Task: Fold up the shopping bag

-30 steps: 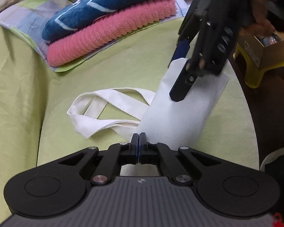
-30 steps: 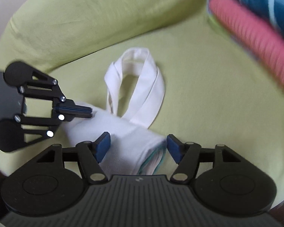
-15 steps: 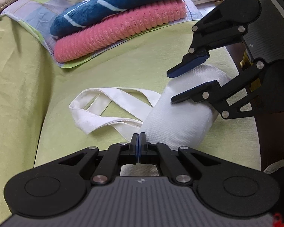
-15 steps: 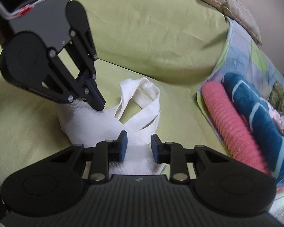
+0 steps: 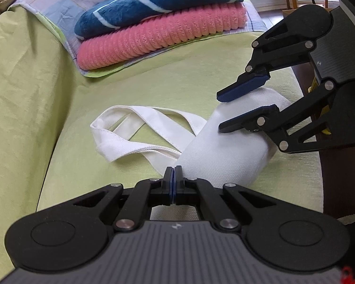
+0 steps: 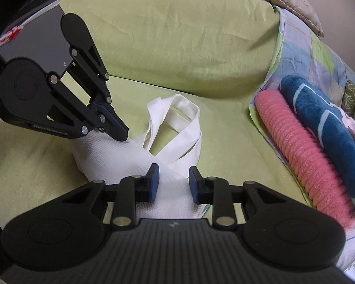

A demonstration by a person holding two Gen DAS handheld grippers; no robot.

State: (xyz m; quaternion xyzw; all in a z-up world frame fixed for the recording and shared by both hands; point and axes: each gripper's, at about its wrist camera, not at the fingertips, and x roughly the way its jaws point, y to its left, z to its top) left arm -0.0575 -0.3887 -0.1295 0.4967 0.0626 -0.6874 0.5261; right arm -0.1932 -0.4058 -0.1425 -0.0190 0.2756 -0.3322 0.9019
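Bag [image 5: 227,156] | left claw [image 5: 173,177] pinched together on its edge | right claw [image 6: 172,181] clamped on rolled bag | advise keeping the fold taut.

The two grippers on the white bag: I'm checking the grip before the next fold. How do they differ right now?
The left gripper has its pads fully together, pinching the bag at one edge; the right gripper has its pads apart, squeezing a thick bundle of the bag's cloth. The left one points more steeply down, the right one flatter. Both are black with blue pads and both hold the same bag.
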